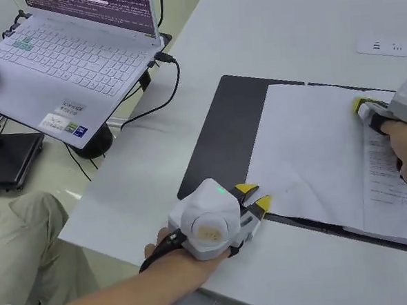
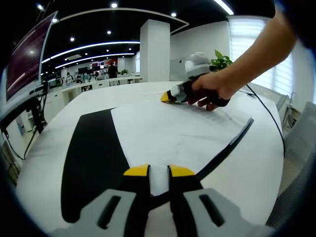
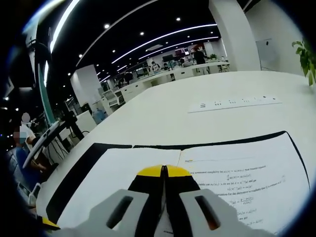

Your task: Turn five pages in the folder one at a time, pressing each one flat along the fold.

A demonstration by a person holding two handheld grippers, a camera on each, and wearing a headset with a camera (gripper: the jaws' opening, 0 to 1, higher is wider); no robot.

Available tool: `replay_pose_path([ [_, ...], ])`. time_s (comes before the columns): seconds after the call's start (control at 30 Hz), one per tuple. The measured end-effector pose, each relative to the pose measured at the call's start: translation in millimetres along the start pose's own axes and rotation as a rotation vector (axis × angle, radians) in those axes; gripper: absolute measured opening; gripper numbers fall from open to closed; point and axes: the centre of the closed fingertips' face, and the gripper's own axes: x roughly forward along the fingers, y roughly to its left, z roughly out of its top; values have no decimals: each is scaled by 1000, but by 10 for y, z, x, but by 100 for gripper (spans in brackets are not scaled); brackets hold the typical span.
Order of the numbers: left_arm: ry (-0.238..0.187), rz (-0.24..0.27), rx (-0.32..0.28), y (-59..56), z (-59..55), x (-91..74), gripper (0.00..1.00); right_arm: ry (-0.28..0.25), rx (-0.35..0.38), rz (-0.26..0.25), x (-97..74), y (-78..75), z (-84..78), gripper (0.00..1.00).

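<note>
On the white table (image 1: 285,23): your folder (image 1: 223,134) lies open, its black cover flat, right of centre.
Turned page (image 1: 307,153): blank, lying flat to the left of the fold.
Printed page (image 1: 392,182): right of the fold.
Left gripper (image 2: 159,172): jaws narrowly apart, gripping nothing; your tips rest at the near left corner of the turned page.
Right gripper (image 3: 164,170): jaws closed together, nothing between them; your tips sit on the far part of the fold.
Laptop (image 1: 66,57): far left, well apart from the folder.
Power strip (image 1: 387,46): far right.
</note>
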Motion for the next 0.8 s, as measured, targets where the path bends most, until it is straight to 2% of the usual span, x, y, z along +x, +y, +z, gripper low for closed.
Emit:
replay_pose_path([
  [0.1,-2,0,-1,-1,1,-1,12,5,1,12,-9,-1,-36,0],
  [0.3,-3,1,-4,5,-7,2,12,22,6,30,-229,162,-97,0],
  [0.53,-1,1,-4,4,-7,2,12,35,13,46,-333,163,-178,0],
  [0.63,0,1,-2,3,-4,1,12,34,13,54,-464,238,-218,0],
  [0.8,1,1,-2,5,-3,0,12,38,18,63,-556,271,-262,0],
])
